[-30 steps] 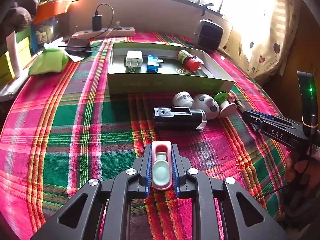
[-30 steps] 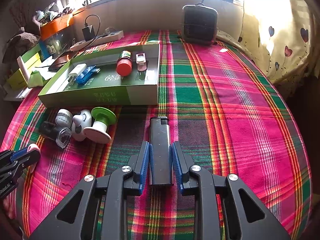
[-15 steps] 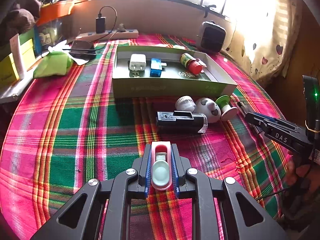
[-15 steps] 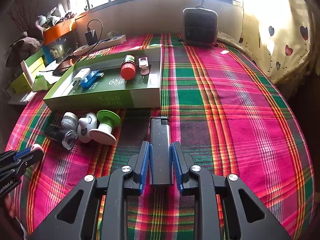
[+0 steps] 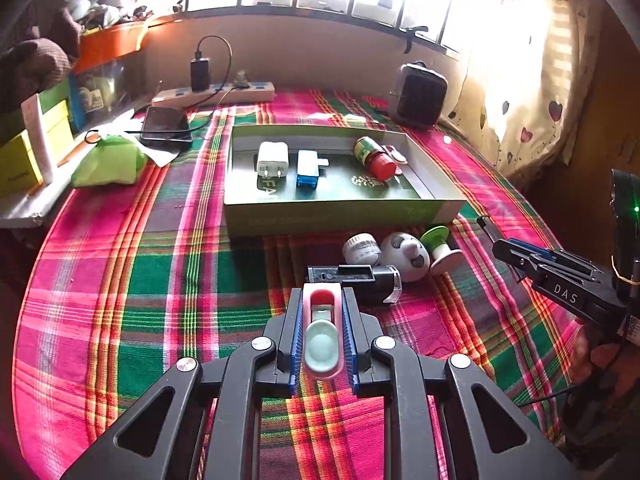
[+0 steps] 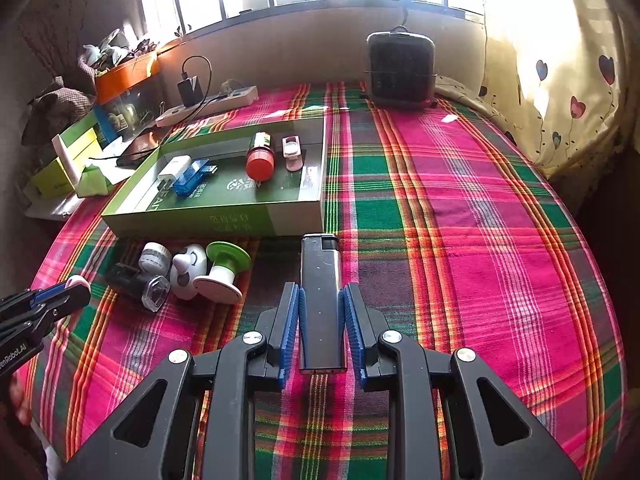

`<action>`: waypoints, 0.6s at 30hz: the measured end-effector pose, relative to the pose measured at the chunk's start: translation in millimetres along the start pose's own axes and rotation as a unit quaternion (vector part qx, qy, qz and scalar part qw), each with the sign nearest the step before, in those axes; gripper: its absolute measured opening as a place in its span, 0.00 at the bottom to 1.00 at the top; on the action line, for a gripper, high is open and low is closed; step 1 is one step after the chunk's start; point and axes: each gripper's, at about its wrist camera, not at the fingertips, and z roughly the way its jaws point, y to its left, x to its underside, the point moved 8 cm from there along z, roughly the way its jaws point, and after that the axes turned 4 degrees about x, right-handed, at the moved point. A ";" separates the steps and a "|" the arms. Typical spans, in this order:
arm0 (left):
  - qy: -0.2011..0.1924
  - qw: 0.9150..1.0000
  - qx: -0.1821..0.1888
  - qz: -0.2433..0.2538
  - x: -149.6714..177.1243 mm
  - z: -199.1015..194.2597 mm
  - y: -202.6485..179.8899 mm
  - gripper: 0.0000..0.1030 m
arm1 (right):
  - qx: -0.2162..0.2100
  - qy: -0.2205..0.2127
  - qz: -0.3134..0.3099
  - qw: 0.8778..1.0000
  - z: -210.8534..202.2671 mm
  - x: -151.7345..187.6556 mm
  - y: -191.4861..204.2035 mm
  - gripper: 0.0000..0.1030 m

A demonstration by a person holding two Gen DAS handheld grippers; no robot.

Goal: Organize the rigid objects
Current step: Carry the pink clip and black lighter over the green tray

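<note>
Hiding behind fingers [image 5: 296,332]: pink clip [image 5: 322,332] sides

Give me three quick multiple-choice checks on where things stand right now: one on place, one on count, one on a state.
1. Where does the red-capped bottle lie?
A. in the green box
B. on the cloth beside the box
C. on the windowsill

2. How many loose items lie grouped on the cloth in front of the box?
A. two
B. four
C. six

3. What is between the jaws of the right gripper?
A. nothing
B. a white plug
C. a black lighter

Answers: 1 A, it lies on the box floor beside a pink clip. 2 B, a black device, a white jar, a white figure and a green-topped spool. 3 C, both pads press its sides.
</note>
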 end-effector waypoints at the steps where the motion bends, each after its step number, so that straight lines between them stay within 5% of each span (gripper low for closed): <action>1: -0.002 1.000 0.001 0.001 -2.6 -0.6 -0.7 0.16 | -0.001 -0.002 -0.001 1.000 -1.2 -1.7 0.0 0.24; 18: -0.019 1.000 0.004 -0.007 -52.7 8.4 5.8 0.16 | -0.014 -0.025 -0.015 0.999 -6.4 -34.3 4.5 0.24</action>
